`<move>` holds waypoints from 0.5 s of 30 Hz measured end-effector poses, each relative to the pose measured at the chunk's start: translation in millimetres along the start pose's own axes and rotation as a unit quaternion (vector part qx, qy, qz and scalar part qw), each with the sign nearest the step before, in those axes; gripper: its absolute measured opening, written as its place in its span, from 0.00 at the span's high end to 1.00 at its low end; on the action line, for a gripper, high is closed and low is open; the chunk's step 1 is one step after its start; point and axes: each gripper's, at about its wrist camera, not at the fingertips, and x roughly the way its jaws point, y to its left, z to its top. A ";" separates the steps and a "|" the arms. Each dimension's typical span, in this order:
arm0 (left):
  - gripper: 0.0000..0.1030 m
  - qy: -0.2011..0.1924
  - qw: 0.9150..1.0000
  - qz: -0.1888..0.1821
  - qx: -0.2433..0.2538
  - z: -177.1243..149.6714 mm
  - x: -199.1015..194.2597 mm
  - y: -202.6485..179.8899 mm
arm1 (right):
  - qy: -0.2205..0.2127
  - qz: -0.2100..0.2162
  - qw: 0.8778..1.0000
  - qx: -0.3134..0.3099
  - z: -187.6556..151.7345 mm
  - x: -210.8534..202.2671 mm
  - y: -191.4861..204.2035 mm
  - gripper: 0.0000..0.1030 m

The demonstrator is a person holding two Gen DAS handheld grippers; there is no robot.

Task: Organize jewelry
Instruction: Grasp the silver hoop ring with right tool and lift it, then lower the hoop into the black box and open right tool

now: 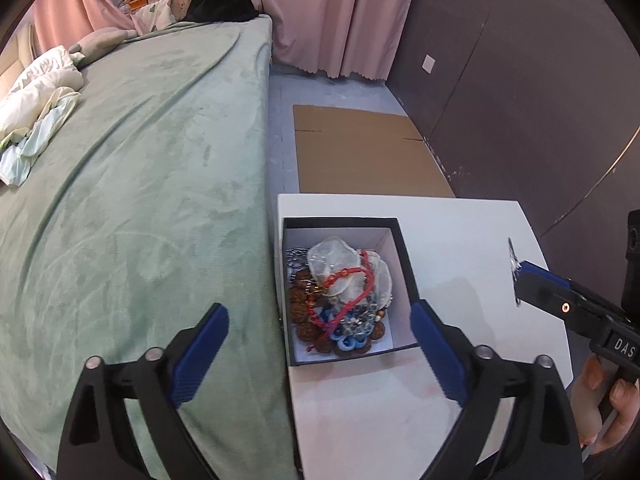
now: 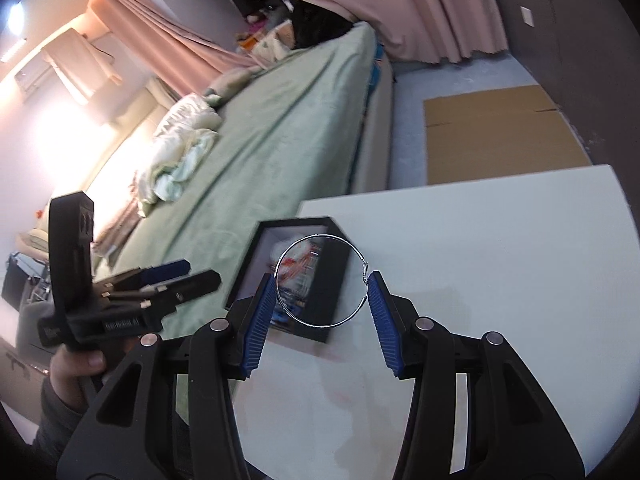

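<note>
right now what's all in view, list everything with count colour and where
jewelry box: one, black outside and white inside, open, on the left part of the table
jewelry pile: one heap, red cord, brown beads, blue and clear pieces, inside the box
hoop earring: one, thin silver ring, spanning the right gripper's pads
table: one, white, beside the bed
bed cover: one, green, left of the table
bedding: one bundle, cream and pale green, on the bed
cardboard: one flat sheet, brown, on the floor beyond the table
curtains: pink, far wall
left gripper: black with blue pads, open, near the box
right gripper: black with blue pads, holding the hoop
</note>
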 end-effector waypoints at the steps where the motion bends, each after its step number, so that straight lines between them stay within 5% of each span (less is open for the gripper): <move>1: 0.08 -0.002 1.000 -0.001 -0.001 -1.0 -2.4 2.8 | -0.002 0.007 1.000 0.001 0.8 2.7 4.1 0.53; 13: 0.08 -0.037 0.998 0.011 -0.047 -18.4 -34.3 48.2 | -0.010 0.064 0.998 0.007 11.0 32.9 33.9 0.54; 15: 0.08 -0.043 0.997 0.012 -0.060 -22.7 -40.6 56.2 | -0.012 0.068 0.998 0.008 12.4 38.2 37.3 0.44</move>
